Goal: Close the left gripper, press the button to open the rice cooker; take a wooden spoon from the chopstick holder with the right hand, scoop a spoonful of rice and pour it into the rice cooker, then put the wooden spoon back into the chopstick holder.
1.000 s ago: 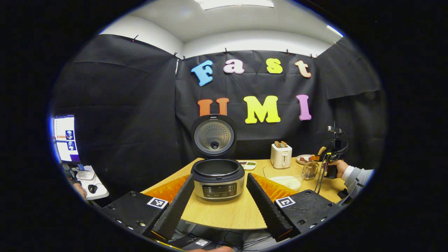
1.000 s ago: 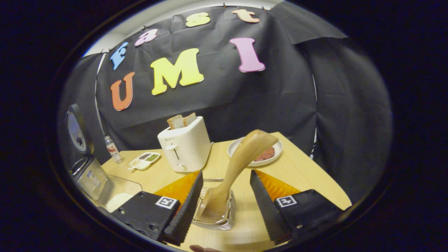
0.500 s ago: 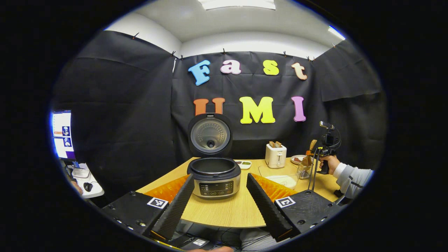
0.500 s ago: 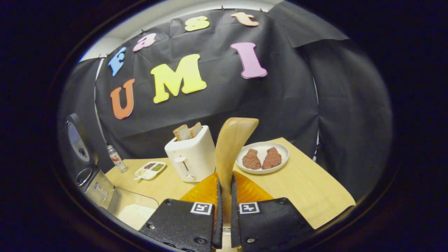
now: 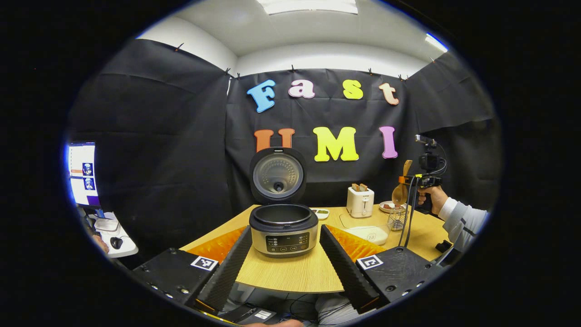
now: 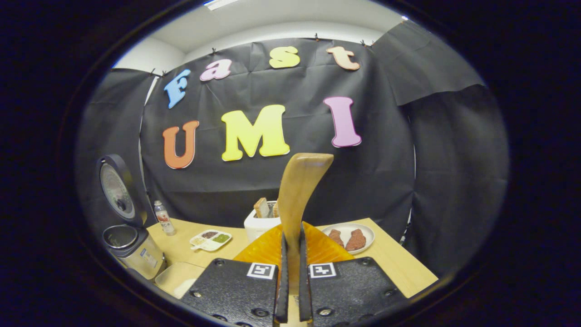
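The rice cooker (image 5: 283, 231) stands at the table's near middle with its lid (image 5: 278, 175) upright and the pot empty. My left gripper (image 5: 286, 230) hangs open in front of it, one finger to each side, touching nothing. My right gripper (image 6: 290, 272) is shut on the handle of the wooden spoon (image 6: 299, 195). In the left gripper view that gripper (image 5: 405, 180) holds the spoon (image 5: 401, 193) in the air, its bowl just above the glass chopstick holder (image 5: 398, 219). The clear container of rice (image 5: 366, 232) lies between cooker and holder.
A white toaster (image 5: 360, 201) with bread stands at the back. Behind the holder sits a plate with two meat patties (image 6: 347, 236). A small sauce tray (image 6: 211, 239) and a bottle (image 6: 163, 218) stand near the cooker (image 6: 131, 247). A monitor (image 5: 83, 175) is off to the left.
My right gripper went from open around the spoon to shut on its handle, then rose with it out of the holder. The left gripper stayed open and hardly moved.
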